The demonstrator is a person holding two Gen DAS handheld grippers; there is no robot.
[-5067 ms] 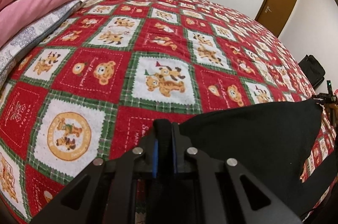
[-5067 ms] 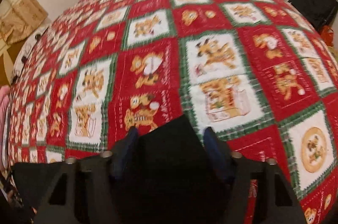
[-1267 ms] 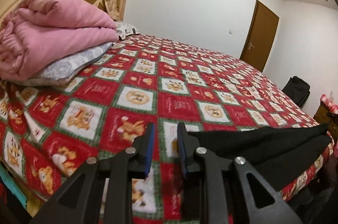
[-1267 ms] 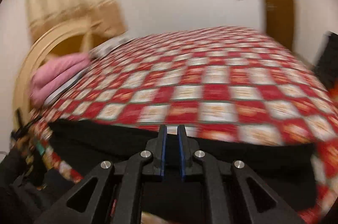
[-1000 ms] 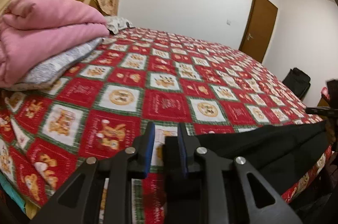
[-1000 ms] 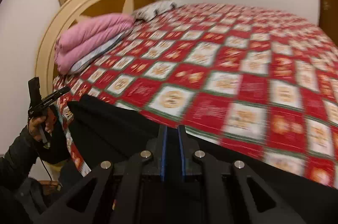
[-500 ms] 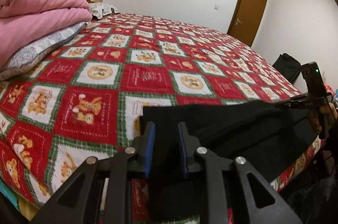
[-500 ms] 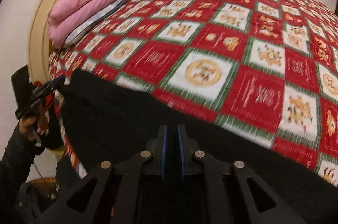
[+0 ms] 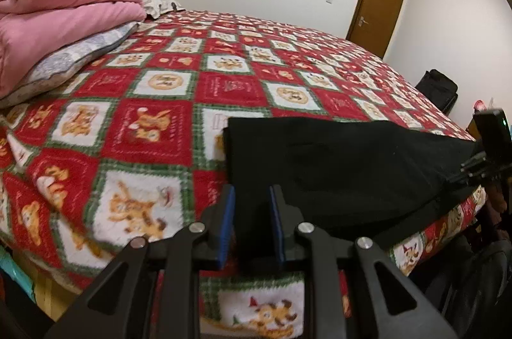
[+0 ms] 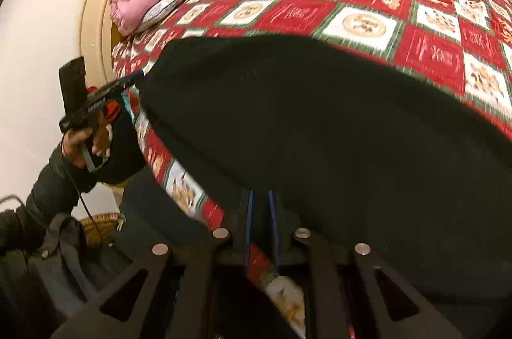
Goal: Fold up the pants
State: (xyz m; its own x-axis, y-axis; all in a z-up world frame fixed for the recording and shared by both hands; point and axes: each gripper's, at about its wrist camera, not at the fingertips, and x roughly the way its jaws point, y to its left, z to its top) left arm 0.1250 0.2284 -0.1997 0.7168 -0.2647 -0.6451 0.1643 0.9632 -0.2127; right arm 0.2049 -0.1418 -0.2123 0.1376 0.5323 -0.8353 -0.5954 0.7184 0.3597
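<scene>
Black folded pants point(image 9: 336, 166) lie at the near edge of the red patchwork bedspread point(image 9: 224, 76). The left gripper point(image 9: 251, 223) stands narrowly parted over the pants' corner; the right gripper point(image 10: 259, 227) pinches the pants' edge. A folded pink quilt point(image 9: 57, 15) sits by the headboard.

Even warm indoor light, fisheye-bent edges, slight motion blur.

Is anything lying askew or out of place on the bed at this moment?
Mostly the black pants: they lie at the near edge of the bed, and part of the cloth hangs over the side rather than flat on the quilt. The folded pink blanket near the headboard looks tidy. Nothing looks spilled or damaged.
</scene>
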